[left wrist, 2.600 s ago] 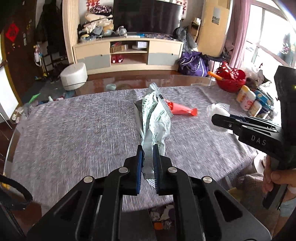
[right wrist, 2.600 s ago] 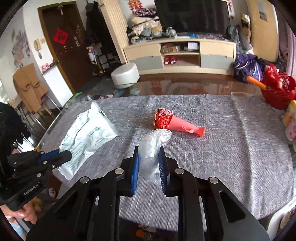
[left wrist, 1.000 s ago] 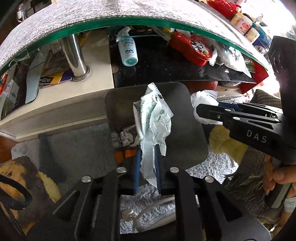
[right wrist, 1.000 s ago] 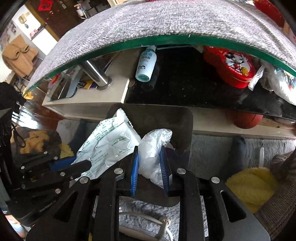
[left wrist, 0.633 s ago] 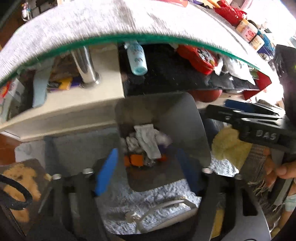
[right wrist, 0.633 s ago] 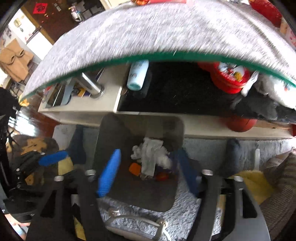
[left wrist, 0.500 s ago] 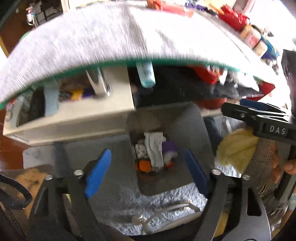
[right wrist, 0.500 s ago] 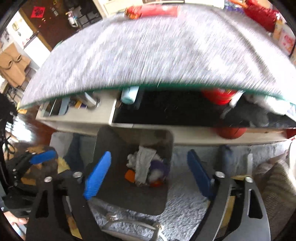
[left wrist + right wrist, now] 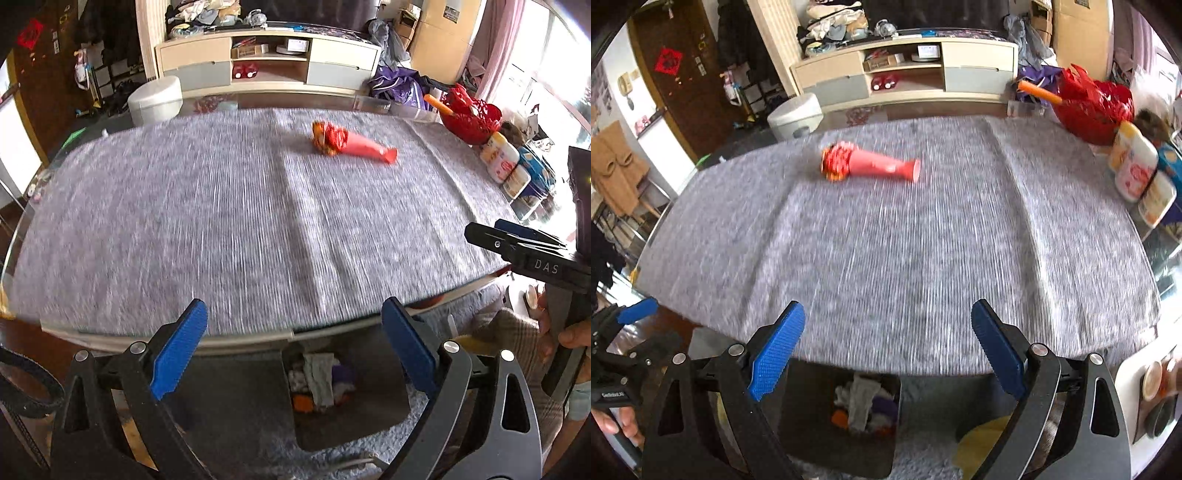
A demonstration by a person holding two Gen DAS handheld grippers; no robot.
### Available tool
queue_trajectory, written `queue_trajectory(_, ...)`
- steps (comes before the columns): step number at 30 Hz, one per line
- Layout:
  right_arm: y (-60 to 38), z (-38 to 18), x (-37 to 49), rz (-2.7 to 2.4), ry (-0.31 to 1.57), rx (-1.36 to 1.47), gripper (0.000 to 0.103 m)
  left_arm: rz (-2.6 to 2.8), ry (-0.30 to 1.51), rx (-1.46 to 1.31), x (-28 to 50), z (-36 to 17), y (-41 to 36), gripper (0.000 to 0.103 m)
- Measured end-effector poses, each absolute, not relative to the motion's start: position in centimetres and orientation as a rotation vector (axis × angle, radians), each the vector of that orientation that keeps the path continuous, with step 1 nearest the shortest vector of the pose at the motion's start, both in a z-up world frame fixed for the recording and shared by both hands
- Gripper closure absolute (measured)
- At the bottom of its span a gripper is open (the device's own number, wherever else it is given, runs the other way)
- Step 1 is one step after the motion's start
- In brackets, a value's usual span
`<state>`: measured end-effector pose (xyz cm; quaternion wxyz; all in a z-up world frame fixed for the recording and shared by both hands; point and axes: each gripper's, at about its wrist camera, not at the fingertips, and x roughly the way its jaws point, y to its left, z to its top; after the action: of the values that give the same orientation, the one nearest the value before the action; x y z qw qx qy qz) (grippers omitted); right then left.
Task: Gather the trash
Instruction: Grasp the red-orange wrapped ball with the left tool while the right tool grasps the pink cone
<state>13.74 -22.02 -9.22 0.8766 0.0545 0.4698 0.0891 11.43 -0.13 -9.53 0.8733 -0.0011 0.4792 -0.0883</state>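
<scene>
Trash that remains on the table [image 9: 229, 229] is a single red cone-shaped wrapper [image 9: 351, 144], lying on its side on the grey cloth toward the far half, its crumpled patterned end to the left and its narrow end to the right; in the right wrist view the same wrapper [image 9: 868, 166] lies alone on the cloth. Below the near table edge stands a dark bin [image 9: 369, 417] on a pale shaggy rug, and inside it sit crumpled white, purple and orange scraps [image 9: 321, 384]; the right wrist view shows the bin [image 9: 805, 406] from the other side with the same heap.

Both grippers hover above the near table edge, tilted down. The left gripper [image 9: 291, 343] has just been opening and its blue-padded jaws stand wide with nothing between them. The right gripper [image 9: 886, 343] has likewise just been opening, jaws wide and empty. Each gripper shows at the side of the other's view, held by a hand [image 9: 569, 332].

At the far right of the table stand a red basket [image 9: 472, 122] and several bottles [image 9: 502, 162].
</scene>
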Motion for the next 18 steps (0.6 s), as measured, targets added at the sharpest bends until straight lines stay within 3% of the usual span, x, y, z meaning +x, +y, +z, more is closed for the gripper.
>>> queue_trajectory(18, -21.1, -11.8, 24.5, 0.247, 0.975, -0.009, 0.009, -0.189, 0.995, 0.004, 26.1, -8.6, -1.8, 0.009)
